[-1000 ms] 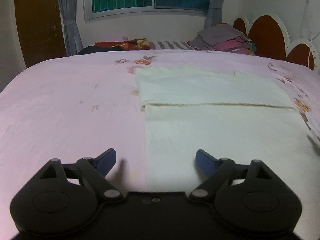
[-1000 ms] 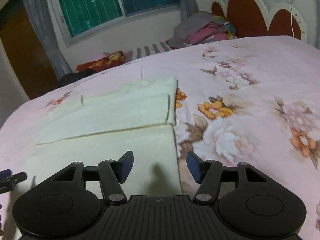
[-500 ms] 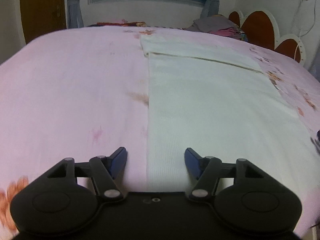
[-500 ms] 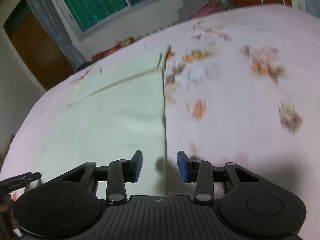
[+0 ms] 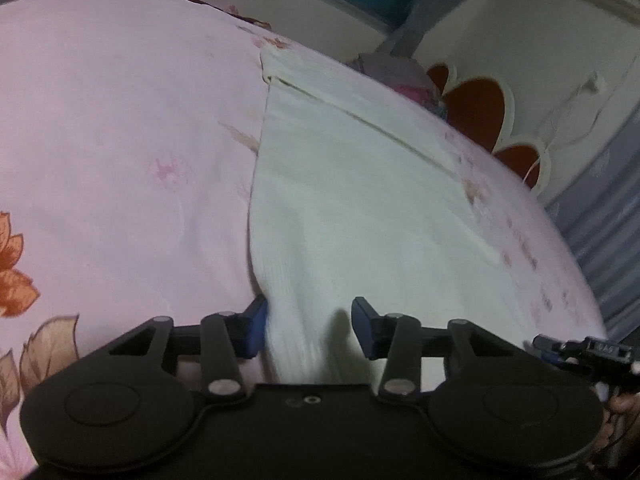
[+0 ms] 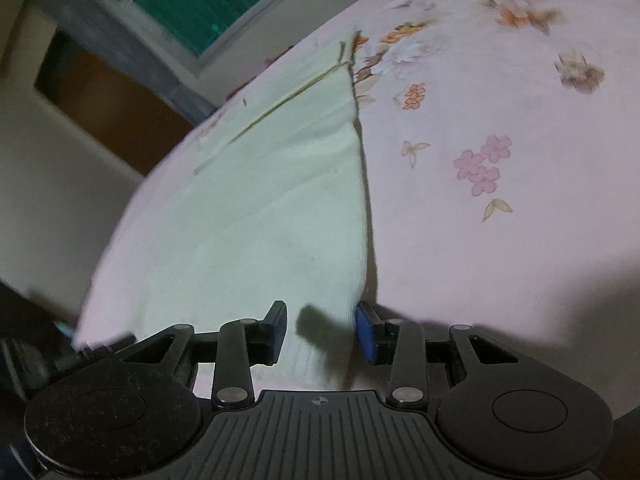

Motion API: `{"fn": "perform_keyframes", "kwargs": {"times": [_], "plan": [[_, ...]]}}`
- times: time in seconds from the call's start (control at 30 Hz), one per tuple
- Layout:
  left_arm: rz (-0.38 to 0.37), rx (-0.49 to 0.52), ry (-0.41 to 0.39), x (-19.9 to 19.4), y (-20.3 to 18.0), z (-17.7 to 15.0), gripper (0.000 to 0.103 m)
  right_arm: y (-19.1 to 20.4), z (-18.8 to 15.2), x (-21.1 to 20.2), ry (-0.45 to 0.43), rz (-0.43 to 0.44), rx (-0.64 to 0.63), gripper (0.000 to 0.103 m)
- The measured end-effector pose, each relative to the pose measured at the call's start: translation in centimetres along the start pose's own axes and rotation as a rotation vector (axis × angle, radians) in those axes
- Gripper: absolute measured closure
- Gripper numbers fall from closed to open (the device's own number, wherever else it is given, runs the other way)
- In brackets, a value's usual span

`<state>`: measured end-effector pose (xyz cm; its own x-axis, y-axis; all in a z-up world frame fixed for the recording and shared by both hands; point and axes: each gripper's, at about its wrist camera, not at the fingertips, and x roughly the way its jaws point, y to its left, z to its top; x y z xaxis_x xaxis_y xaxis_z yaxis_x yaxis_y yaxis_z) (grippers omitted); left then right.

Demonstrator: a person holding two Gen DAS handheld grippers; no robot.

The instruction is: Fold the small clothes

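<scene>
Left wrist view puts your left gripper [image 5: 308, 326] astride the cream cloth's [image 5: 360, 208] near left corner on the pink bedsheet [image 5: 120, 140], jaws closing, not yet pinching. Your right gripper [image 6: 322, 330] brackets the opposite corner, jaws apart — both placed to lift that edge together.

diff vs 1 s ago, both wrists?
Both grippers pulled back to the cream cloth's near corners. The left gripper is closing with the left edge between its fingers; the right gripper has narrowed around the right edge. Cloth stays flat on the bedsheet.
</scene>
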<state>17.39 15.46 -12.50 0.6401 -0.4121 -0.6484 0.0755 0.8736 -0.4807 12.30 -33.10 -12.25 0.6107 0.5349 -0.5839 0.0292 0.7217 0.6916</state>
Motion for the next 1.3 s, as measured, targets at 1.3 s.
{"fn": "perform_keyframes", "kwargs": {"times": [1.3], "plan": [[-0.122, -0.142, -0.234, 1.1, -2.6, 7.6, 0.1, 4.0, 10.0, -1.2, -0.134, 0.175, -0.085, 0.101]]}}
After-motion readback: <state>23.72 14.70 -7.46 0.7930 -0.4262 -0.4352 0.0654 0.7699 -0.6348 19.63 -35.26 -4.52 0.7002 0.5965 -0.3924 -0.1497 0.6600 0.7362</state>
